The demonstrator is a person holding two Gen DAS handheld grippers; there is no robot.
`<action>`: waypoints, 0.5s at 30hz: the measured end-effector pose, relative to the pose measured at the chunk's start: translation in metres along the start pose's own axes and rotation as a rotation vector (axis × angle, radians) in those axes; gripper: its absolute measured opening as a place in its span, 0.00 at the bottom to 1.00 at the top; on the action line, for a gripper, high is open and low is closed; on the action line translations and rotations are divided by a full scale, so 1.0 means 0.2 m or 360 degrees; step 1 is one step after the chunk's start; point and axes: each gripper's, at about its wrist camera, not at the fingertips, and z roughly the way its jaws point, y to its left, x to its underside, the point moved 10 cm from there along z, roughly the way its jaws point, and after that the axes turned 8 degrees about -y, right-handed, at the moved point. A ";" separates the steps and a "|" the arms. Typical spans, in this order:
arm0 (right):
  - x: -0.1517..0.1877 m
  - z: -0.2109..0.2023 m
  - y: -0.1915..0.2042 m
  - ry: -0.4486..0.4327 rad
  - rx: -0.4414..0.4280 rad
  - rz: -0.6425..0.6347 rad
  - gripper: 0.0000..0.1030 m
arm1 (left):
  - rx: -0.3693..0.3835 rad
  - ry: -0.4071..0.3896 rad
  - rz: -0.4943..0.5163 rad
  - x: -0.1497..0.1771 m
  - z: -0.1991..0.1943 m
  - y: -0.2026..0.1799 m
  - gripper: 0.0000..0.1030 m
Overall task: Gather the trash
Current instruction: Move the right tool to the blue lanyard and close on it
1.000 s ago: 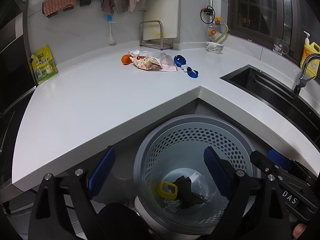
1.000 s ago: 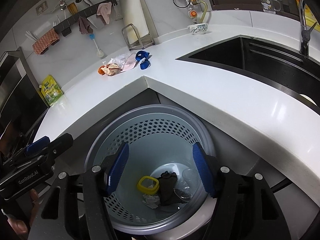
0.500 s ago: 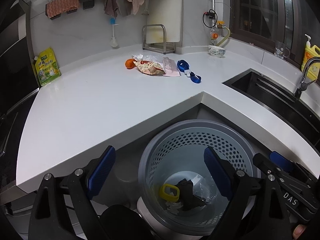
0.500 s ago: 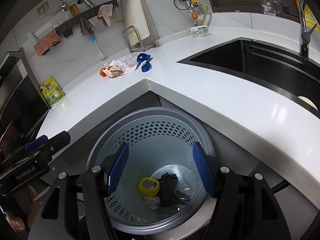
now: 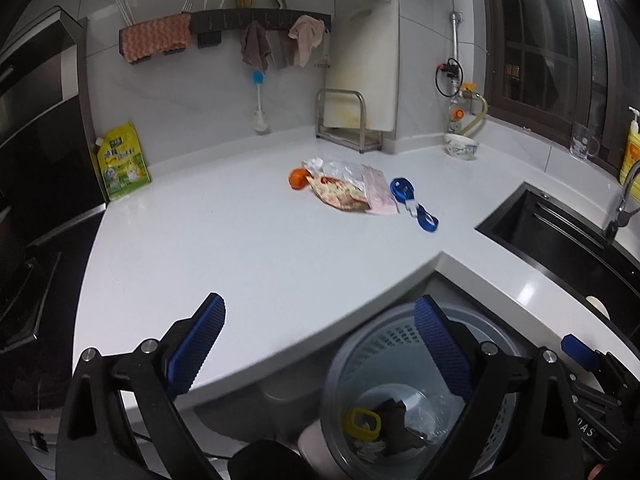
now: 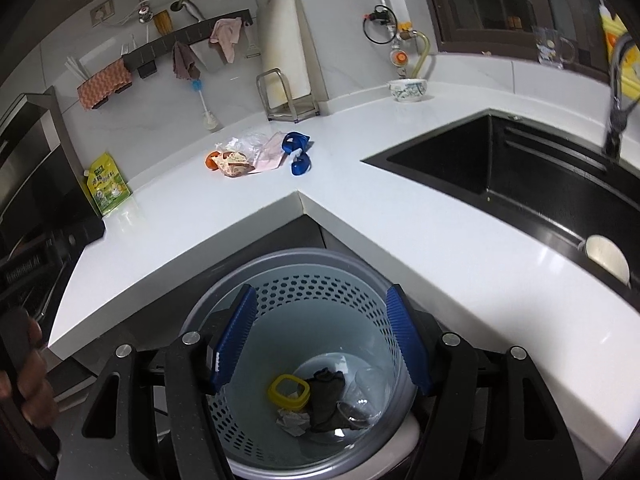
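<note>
Left claw: lower frame, jaws opening wide, empty. Right claw: partly open, empty, above bin. Remaining trash: snack wrapper, orange, blue strap, mid-frame on counter. Advice: approach wrapper low, pinch flat edge.

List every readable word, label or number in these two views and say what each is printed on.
"AS": end of white lettering on the right claw's body, rest cut off.
Yellow-green pouch against the backsplash: large characters, too blurred to read.
Other claw's body at the right wrist view's left edge: white lettering, too blurred.
Yellow soap bottle: label unreadable.
Glass mug: printed picture, no legible text.
</note>
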 end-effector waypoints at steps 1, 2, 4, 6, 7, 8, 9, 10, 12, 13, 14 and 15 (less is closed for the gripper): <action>-0.01 0.01 0.00 0.0003 -0.0007 -0.0003 0.63 | 0.0001 -0.0006 -0.0003 -0.03 0.01 0.01 0.92; -0.03 0.03 0.00 0.0008 -0.0014 -0.0006 0.63 | -0.0003 -0.0013 -0.0006 -0.05 0.02 0.02 0.92; -0.06 0.07 0.01 0.0016 -0.0019 -0.0012 0.63 | -0.0014 -0.0027 -0.0001 -0.10 0.04 0.04 0.93; -0.09 0.10 0.01 0.0024 -0.0023 -0.0019 0.63 | -0.0018 -0.0036 0.0003 -0.13 0.07 0.05 0.94; -0.11 0.13 0.01 0.0029 -0.0027 -0.0021 0.63 | -0.0020 -0.0033 0.0003 -0.14 0.09 0.06 0.94; -0.13 0.15 0.01 0.0033 -0.0035 -0.0020 0.63 | -0.0024 -0.0025 0.0000 -0.15 0.12 0.07 0.94; -0.15 0.17 0.01 0.0034 -0.0039 -0.0020 0.63 | -0.0029 -0.0014 -0.0006 -0.15 0.15 0.08 0.94; -0.17 0.20 0.01 0.0036 -0.0043 -0.0023 0.63 | -0.0037 -0.0005 -0.0013 -0.16 0.18 0.09 0.94; -0.20 0.25 0.01 0.0043 -0.0046 -0.0032 0.63 | -0.0048 0.0022 -0.0035 -0.16 0.25 0.12 0.94; -0.22 0.28 0.01 0.0051 -0.0048 -0.0037 0.63 | -0.0051 0.0036 -0.0047 -0.16 0.28 0.12 0.94; -0.23 0.32 0.01 0.0061 -0.0051 -0.0040 0.63 | -0.0054 0.0052 -0.0060 -0.16 0.31 0.13 0.94; -0.24 0.35 0.00 0.0068 -0.0052 -0.0043 0.63 | -0.0056 0.0068 -0.0070 -0.15 0.35 0.14 0.94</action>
